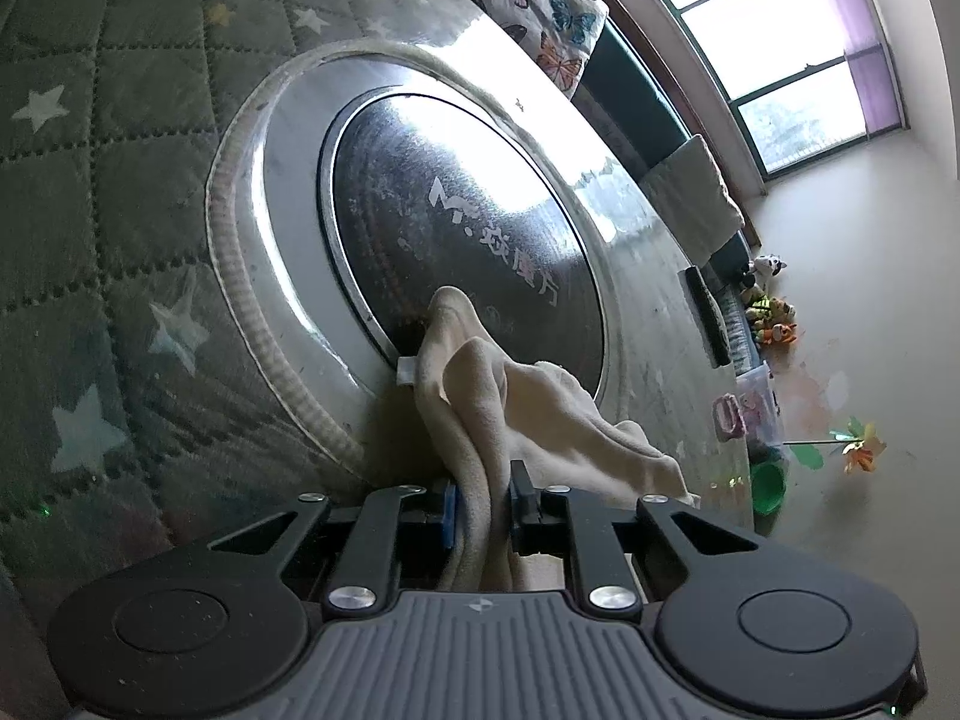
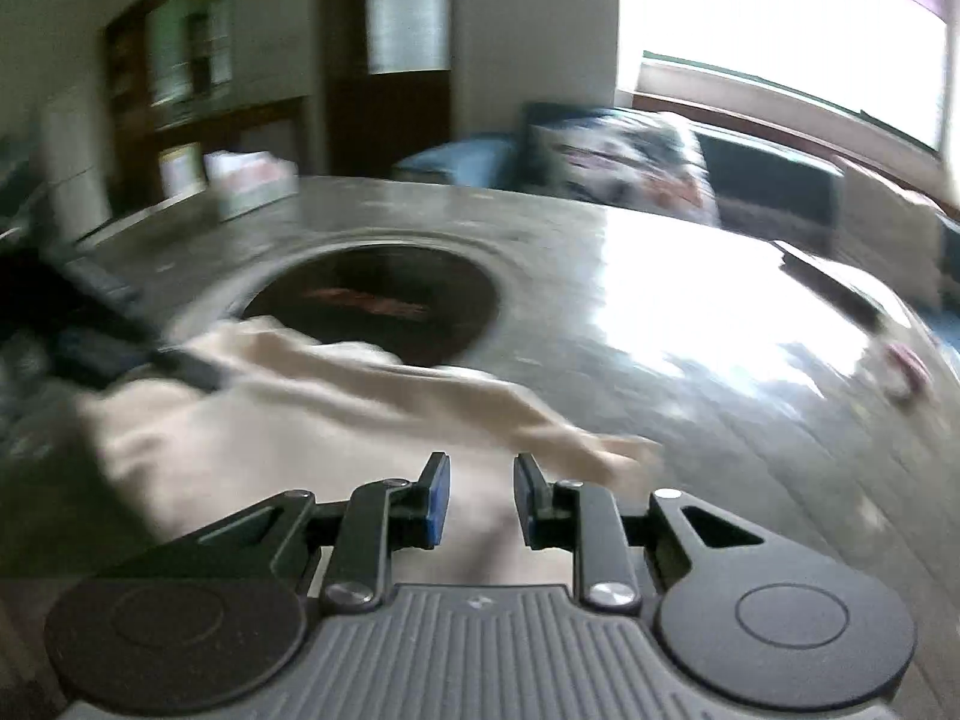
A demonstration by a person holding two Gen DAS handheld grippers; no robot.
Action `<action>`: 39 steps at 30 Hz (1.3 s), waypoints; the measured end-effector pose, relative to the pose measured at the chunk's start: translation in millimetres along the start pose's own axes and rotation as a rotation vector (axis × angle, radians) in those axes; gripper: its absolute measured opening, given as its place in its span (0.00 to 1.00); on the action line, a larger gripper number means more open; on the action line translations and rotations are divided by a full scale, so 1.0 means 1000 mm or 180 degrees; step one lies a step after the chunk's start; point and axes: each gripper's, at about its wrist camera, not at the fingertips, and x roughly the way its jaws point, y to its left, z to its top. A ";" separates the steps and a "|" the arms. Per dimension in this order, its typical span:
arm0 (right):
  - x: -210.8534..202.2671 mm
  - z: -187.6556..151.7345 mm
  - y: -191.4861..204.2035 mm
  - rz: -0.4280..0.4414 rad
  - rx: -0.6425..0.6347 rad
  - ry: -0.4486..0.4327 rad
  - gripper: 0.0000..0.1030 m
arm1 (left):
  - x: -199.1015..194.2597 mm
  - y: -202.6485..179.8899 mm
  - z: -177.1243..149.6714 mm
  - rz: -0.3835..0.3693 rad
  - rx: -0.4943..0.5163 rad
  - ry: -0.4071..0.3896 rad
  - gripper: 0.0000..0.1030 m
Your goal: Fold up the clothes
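A cream garment [image 1: 528, 408] hangs bunched from my left gripper [image 1: 485, 501], whose jaws are shut on a fold of it just above the table. In the right wrist view the same cream garment [image 2: 336, 402] lies spread on the table, blurred by motion. My right gripper [image 2: 480, 498] is above the garment's near part with its jaws apart and nothing between them. The left gripper [image 2: 192, 369] shows as a dark blurred shape at the garment's left end.
The table [image 1: 648, 276] is shiny grey with a round dark inset hob [image 1: 456, 222]. A quilted star-pattern cover [image 1: 90, 180] lies to the left. A butterfly cushion [image 1: 540, 6], sofa, toys and a window stand beyond. A box [image 2: 252, 180] sits at the table's far side.
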 end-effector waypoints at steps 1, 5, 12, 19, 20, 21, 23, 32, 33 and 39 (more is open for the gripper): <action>0.002 -0.001 -0.009 -0.0059 0.0082 0.0000 0.22 | 0.000 -0.001 0.000 0.0013 0.0019 -0.0003 0.17; 0.004 -0.009 -0.035 -0.0174 0.0361 0.0023 0.23 | 0.000 -0.004 0.000 0.0072 0.0092 -0.0015 0.17; 0.013 -0.020 -0.063 -0.0187 0.0842 -0.0007 0.38 | 0.000 -0.015 -0.001 0.0210 0.0258 -0.0061 0.17; 0.011 -0.021 -0.062 0.0052 0.0959 -0.0054 0.11 | -0.002 -0.039 -0.003 0.0314 0.0517 -0.0153 0.15; 0.008 -0.021 -0.063 0.0069 0.0973 -0.0092 0.10 | -0.003 -0.045 -0.004 0.0322 0.0573 -0.0175 0.15; 0.005 -0.021 -0.064 0.0080 0.0990 -0.0134 0.10 | -0.003 -0.053 -0.004 0.0328 0.0637 -0.0199 0.14; -0.004 -0.021 -0.067 0.0089 0.1016 -0.0226 0.09 | -0.002 -0.068 -0.005 0.0303 0.0752 -0.0229 0.14; -0.055 -0.011 -0.107 -0.0324 0.0967 -0.0550 0.09 | 0.044 -0.149 -0.009 0.0043 0.1186 -0.0149 0.13; -0.060 -0.010 -0.114 -0.0410 0.0956 -0.0577 0.08 | 0.052 -0.158 -0.010 0.0016 0.1224 -0.0126 0.13; -0.082 -0.007 -0.156 -0.0842 0.0968 -0.0638 0.08 | 0.101 -0.212 -0.017 -0.0127 0.1449 0.0020 0.13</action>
